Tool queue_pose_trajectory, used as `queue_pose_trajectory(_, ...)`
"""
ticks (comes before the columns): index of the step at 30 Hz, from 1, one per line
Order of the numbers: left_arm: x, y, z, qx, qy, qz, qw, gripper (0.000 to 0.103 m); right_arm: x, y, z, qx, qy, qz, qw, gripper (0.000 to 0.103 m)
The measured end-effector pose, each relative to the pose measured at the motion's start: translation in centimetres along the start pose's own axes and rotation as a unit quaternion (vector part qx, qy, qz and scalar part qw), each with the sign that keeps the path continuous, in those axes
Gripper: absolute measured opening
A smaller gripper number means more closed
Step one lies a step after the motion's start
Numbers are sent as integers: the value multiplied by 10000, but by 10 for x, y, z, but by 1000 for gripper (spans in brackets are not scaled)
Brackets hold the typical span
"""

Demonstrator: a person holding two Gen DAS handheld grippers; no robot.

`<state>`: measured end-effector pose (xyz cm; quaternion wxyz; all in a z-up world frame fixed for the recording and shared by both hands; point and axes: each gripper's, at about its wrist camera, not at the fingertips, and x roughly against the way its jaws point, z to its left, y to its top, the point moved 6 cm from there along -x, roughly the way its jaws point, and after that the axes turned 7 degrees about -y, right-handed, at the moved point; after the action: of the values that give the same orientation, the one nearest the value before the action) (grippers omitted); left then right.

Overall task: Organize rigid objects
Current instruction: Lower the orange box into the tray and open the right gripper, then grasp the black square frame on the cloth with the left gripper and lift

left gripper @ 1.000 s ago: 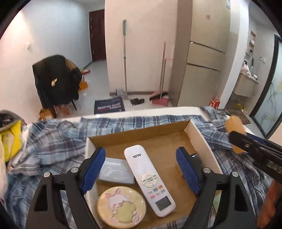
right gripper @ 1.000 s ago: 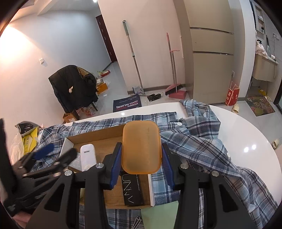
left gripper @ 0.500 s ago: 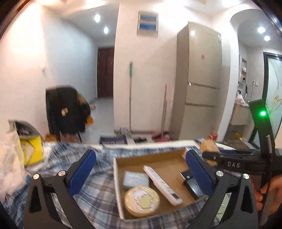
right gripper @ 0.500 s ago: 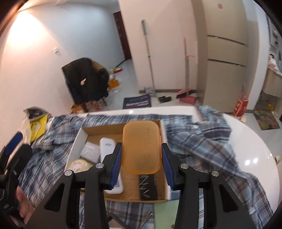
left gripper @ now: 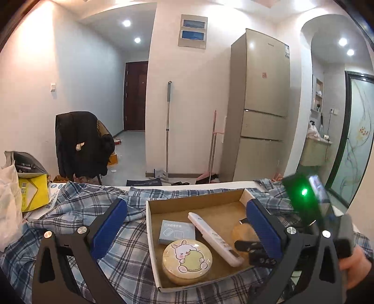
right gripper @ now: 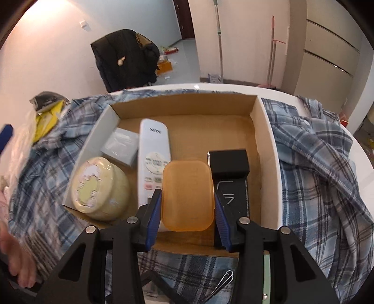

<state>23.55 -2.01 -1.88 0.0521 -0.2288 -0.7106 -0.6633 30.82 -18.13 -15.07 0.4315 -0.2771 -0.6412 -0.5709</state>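
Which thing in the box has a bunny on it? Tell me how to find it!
Look at the open cardboard box on the plaid cloth. In its near left corner sits a round tin, right in front of the small grey-blue box and left of the white remote. It's the only round thing, pale yellow, with a cartoon bunny on its lid.

White walls lit by recessed ceiling spotlights (left gripper: 126, 23), tall beige fridge (left gripper: 261, 105), dark door (left gripper: 135, 95) down a grey-floored hallway, coat-draped chair (left gripper: 80, 145), mop (left gripper: 167, 128) leaned against wall.
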Motion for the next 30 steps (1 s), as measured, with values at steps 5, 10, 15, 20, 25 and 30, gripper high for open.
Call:
queue_pose_trajectory(5, 4, 0, 3, 2, 46, -19, 10000, 103, -3, -1, 4, 50, -33, -56, 10000, 42)
queue_pose_trajectory(10, 13, 5, 3, -80, 173, -178, 9997, 103, 10, 8, 5, 8, 71, -387, 9992, 72)
queue_pose_trajectory(15, 45, 24, -6, -207, 198, -729, 9969, 103, 66, 23, -14, -424, -31, -1186, 9920, 72)
queue_pose_trajectory(20, 74, 39, -16, -148, -9, -827, 9965, 103, 134, 19, -25, -304, -490, -1948, 9791, 90)
queue_pose_trajectory(25, 101, 47, -39, -502, -6, -760, 9958, 103, 181, -5, -31, -95, -728, -2376, 9686, 102)
queue_pose_trajectory(30, 128, 36, -52, -357, -154, -723, 9966, 103, 201, -28, -48, -484, -1288, -2741, 9518, 103)
